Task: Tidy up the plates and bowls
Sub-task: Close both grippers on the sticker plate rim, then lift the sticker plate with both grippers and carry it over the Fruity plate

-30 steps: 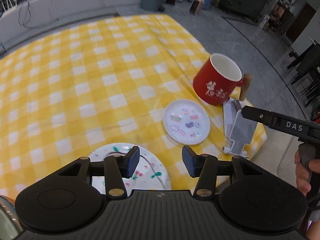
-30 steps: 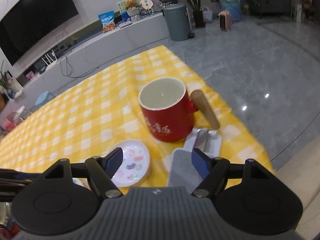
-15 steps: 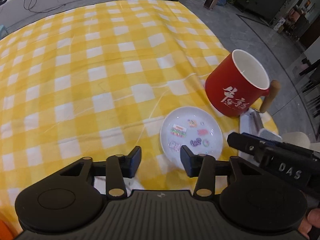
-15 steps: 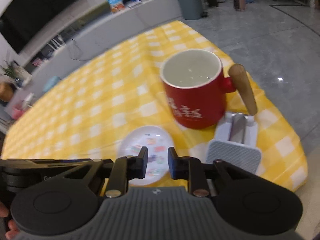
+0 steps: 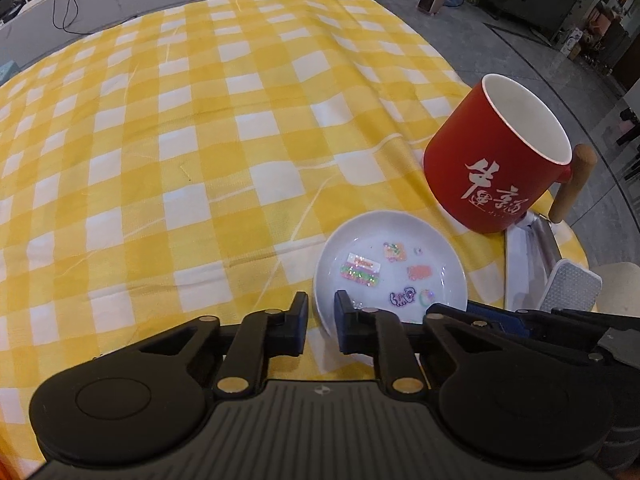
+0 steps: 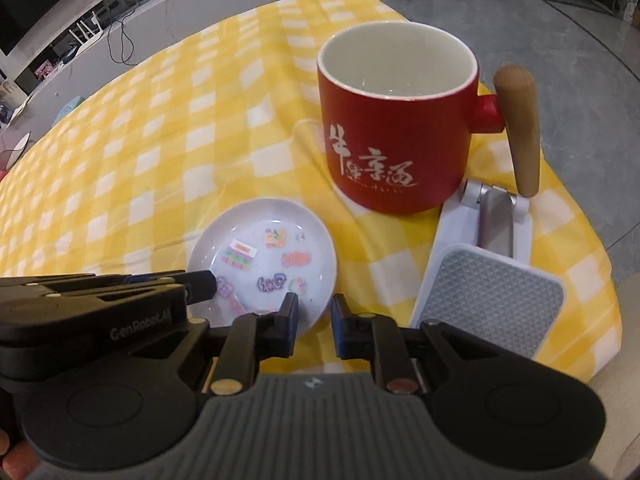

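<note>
Yellow-and-white checked tablecloth (image 5: pixel 200 160), with both claws closed on one small plate.

Red ceramic mug with white lettering and a wooden handle (image 5: pixel 492 168) stands upright near the cloth's right edge. A white-and-grey folding stand (image 6: pixel 492 292) lies just beside the mug, under its handle. The small white round plate with coloured stickers (image 5: pixel 392 264) lies flat on the cloth, just in front of the mug, to its left. The left gripper (image 5: pixel 321 320) has just been closing and pinches the plate rim farthest from the mug; the right gripper (image 6: pixel 314 314), also just closing, pinches the near rim, on the stand's side.
</note>
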`<state>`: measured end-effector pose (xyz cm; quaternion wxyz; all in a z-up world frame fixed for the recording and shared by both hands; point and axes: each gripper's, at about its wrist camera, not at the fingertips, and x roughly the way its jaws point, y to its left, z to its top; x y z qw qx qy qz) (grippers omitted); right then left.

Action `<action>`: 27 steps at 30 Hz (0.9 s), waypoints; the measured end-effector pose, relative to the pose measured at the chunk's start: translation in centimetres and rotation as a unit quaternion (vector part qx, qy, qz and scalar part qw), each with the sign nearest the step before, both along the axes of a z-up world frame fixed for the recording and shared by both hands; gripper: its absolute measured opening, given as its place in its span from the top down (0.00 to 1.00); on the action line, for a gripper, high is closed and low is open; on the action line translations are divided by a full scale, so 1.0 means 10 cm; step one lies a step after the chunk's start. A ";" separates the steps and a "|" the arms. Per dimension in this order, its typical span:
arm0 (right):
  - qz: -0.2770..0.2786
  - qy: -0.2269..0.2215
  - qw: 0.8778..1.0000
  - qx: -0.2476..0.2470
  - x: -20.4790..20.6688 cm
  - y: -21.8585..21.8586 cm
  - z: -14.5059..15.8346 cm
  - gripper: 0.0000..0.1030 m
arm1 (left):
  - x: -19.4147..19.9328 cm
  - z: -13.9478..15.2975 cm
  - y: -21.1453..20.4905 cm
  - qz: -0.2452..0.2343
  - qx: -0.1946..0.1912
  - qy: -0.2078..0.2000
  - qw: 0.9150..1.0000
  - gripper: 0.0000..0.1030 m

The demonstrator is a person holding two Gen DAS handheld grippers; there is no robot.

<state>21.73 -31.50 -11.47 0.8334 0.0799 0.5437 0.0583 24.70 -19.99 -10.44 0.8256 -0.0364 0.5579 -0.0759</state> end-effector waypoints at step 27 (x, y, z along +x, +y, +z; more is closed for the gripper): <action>0.067 -0.102 0.980 0.157 -0.32 0.14 0.65 0.93 | -0.48 1.00 0.43 0.026 0.069 -0.106 0.992 0.95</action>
